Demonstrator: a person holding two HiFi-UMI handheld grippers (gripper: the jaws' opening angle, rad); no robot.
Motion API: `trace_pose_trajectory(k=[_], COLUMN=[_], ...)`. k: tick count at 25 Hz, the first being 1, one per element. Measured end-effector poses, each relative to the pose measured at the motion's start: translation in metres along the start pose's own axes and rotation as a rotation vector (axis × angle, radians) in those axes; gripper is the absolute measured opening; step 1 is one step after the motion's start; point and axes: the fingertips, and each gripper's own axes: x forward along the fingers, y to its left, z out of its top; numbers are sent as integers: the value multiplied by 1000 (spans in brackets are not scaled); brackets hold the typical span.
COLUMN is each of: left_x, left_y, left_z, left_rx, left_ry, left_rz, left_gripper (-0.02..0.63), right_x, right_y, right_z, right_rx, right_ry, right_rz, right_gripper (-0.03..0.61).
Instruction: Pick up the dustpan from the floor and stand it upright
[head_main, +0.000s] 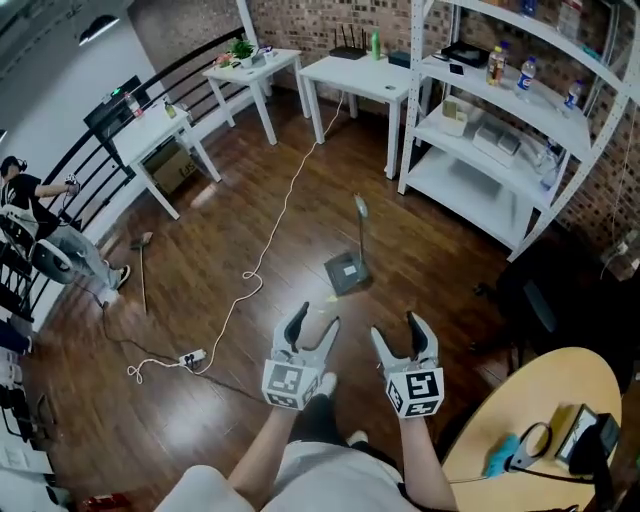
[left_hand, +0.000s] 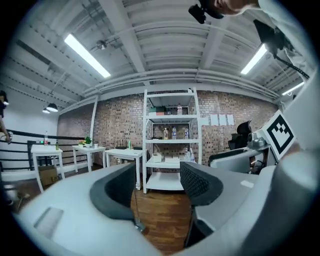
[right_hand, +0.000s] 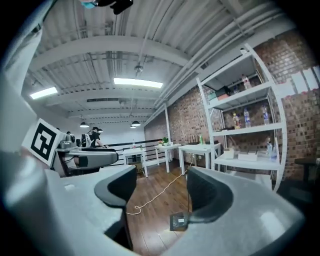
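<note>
The grey dustpan (head_main: 347, 272) stands upright on the wooden floor, its long handle (head_main: 360, 215) rising from the pan. In the right gripper view the dustpan (right_hand: 179, 221) shows low between the jaws, some way ahead. Both grippers are held up close to the person's body, short of the dustpan and apart from it. My left gripper (head_main: 315, 325) (left_hand: 159, 187) is open with nothing between its pads. My right gripper (head_main: 398, 335) (right_hand: 162, 192) is open wide and holds nothing.
A white cable (head_main: 270, 235) runs across the floor to a power strip (head_main: 192, 357). A broom (head_main: 142, 265) lies at the left near a person (head_main: 50, 240). White tables (head_main: 355, 75) and a shelf unit (head_main: 480, 150) stand behind. A round wooden table (head_main: 540, 420) is at the right.
</note>
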Motion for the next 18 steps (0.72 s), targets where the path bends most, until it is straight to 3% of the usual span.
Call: trace_pose_trajectory(k=[7, 13, 18], left_x=[-65, -100, -131], left_y=[-32, -39, -13], left_z=[40, 63, 61], left_rx=[32, 50, 44], left_ry=[-65, -114, -130], left_rz=[-34, -109, -105], left_gripper=[281, 281, 281], right_x=[-69, -82, -80], right_y=[32, 43, 80], right_z=[53, 56, 55], right_rx=[-81, -60, -116], right_ry=[-93, -93, -69], right_rz=[-58, -135, -138], right_gripper=[293, 293, 288])
